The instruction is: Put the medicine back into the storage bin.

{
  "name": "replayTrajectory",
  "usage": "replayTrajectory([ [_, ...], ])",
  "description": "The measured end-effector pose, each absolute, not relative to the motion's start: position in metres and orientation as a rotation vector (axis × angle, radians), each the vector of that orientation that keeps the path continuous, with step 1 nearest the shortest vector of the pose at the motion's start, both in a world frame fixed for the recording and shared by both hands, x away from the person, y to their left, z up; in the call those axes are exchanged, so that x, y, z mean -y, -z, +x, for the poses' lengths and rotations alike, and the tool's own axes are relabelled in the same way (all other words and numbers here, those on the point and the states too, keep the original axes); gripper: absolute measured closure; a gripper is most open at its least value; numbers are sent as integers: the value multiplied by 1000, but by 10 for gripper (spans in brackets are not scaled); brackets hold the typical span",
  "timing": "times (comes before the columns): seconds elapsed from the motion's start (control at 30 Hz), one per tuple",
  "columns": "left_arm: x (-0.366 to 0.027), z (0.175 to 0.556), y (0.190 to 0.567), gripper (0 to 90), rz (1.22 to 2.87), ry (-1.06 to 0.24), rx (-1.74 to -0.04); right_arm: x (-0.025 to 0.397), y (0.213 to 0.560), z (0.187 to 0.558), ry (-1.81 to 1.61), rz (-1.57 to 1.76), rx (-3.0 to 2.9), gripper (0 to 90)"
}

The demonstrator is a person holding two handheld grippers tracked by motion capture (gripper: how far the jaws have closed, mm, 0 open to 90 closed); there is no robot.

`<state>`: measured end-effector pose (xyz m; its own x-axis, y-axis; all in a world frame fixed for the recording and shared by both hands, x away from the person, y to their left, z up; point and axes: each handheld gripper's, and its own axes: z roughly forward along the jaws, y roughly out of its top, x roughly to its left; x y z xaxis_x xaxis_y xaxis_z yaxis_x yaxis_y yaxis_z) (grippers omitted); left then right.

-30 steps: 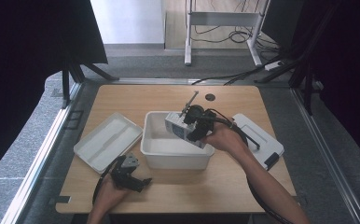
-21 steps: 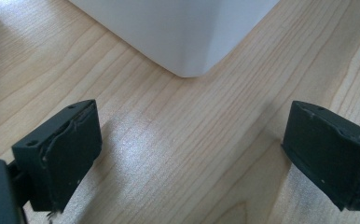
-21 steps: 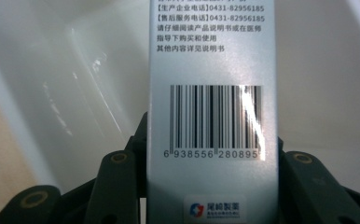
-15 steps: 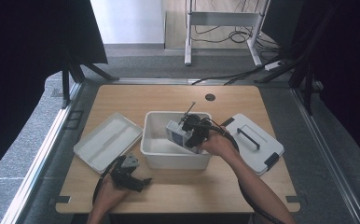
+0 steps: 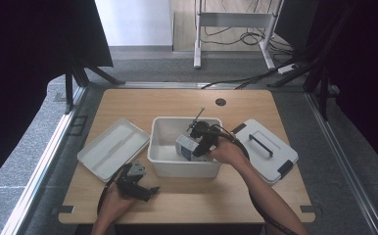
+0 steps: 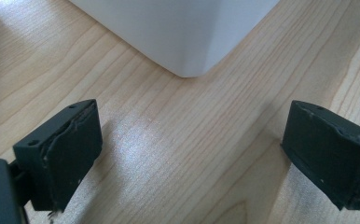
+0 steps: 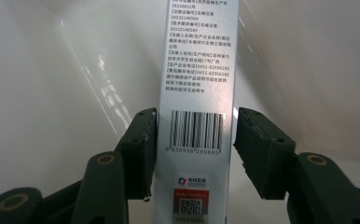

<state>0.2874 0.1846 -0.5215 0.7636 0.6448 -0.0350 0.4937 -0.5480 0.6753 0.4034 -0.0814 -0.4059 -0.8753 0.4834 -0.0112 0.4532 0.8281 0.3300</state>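
On the surface [image 5: 143, 105]: light wood top with a round cable hole [image 5: 220, 102] near the far edge; grey carpet floor is running around it, dark curtains are hanging at both sides, a white frame with cables is standing beyond the far edge.
Left hand [image 5: 109, 208]: coming in from the near edge, resting low at the near left part of the surface.
Left claw [image 5: 150, 191]: lying low over the wood, pointing toward the near corner of the bin; jaws are standing wide apart with bare wood between them, holding nothing.
Right hand [image 5: 231, 152]: forearm is reaching in diagonally from the near right, hand is sitting at the bin's right rim.
Right claw [image 7: 194, 140]: tipped down into the bin; its fingers [image 7: 141, 147] are bracketing the box at the barcode. Left pad is touching the box; a thin gap is showing at the right pad.
Box [image 5: 185, 146]: silvery white carton with printed text and a barcode, sitting inside the bin between the right claw's jaws, long side running away from the camera in the right gripper view.
Bin [image 5: 160, 128]: white open tub mid-surface; box and claw tip are inside it.
Tray [image 5: 112, 147]: shallow white tray lying left of the bin, just beside it.
Lid [image 5: 268, 149]: white lid with a dark handle and dark latches, lying right of the bin.
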Motion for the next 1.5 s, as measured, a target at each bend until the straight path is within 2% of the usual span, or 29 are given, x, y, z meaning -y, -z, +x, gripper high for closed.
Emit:
replayTrajectory([
  [0.33,-185,287,521,45,2266,-284,-851,89,384,395,-587,727,-2901,415],
  [0.87,-184,286,521,46,2264,-287,-858,120,348,365,-799,693,-2784,138],
  [1.17,-185,286,521,54,2260,-289,-860,148,343,346,-885,713,-2707,92],
  [1.5,-185,286,521,59,2259,-290,-862,183,366,328,-949,782,-2663,57],
])
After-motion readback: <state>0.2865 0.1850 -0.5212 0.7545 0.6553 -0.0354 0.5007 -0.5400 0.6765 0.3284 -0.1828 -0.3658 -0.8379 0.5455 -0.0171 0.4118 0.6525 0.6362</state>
